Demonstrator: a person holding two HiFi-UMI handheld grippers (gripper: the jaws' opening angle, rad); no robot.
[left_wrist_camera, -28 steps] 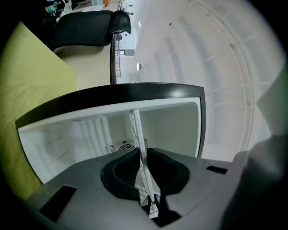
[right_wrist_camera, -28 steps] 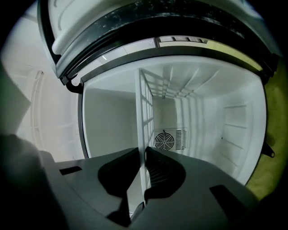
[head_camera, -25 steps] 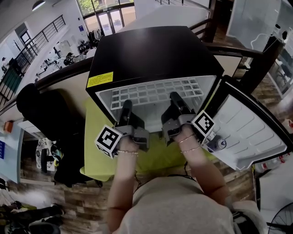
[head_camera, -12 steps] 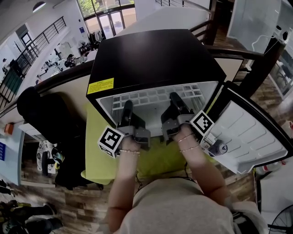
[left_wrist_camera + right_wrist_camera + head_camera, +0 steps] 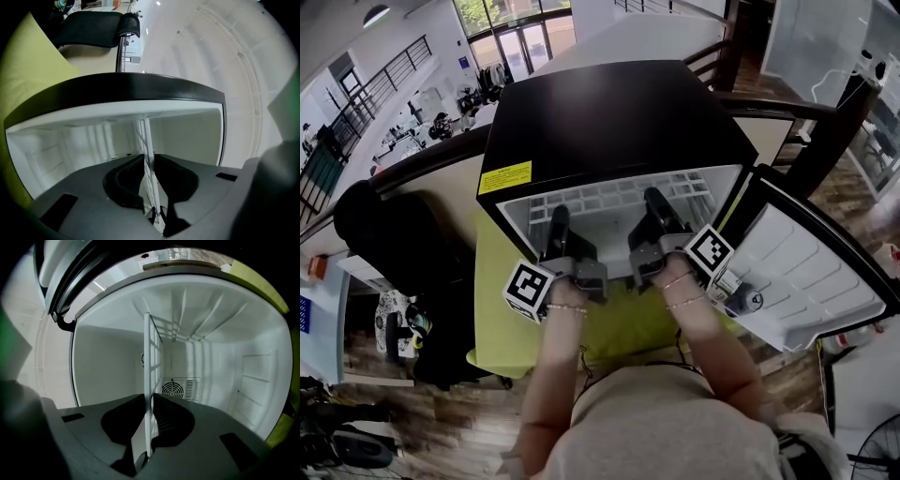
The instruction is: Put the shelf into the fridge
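A white wire shelf (image 5: 619,200) lies flat, partly inside the open black fridge (image 5: 609,112), with its near edge toward me. My left gripper (image 5: 560,217) is shut on the shelf's near edge at the left. My right gripper (image 5: 655,202) is shut on the same edge at the right. In the left gripper view the shelf (image 5: 146,140) shows edge-on, pinched between the jaws of that gripper (image 5: 149,161). The right gripper view shows the shelf (image 5: 153,357) running from the gripper (image 5: 151,401) deep into the white cavity. The shelf's far end is hidden under the fridge top.
The fridge stands on a yellow-green table (image 5: 619,323). Its door (image 5: 811,281) hangs open to the right, with a can (image 5: 750,300) in the door rack. A round fan grille (image 5: 180,387) sits on the back wall. A railing and a dark chair (image 5: 384,234) are at the left.
Both grippers have moved a little forward with the shelf, and less of the white grid shows outside the fridge opening than a second ago.
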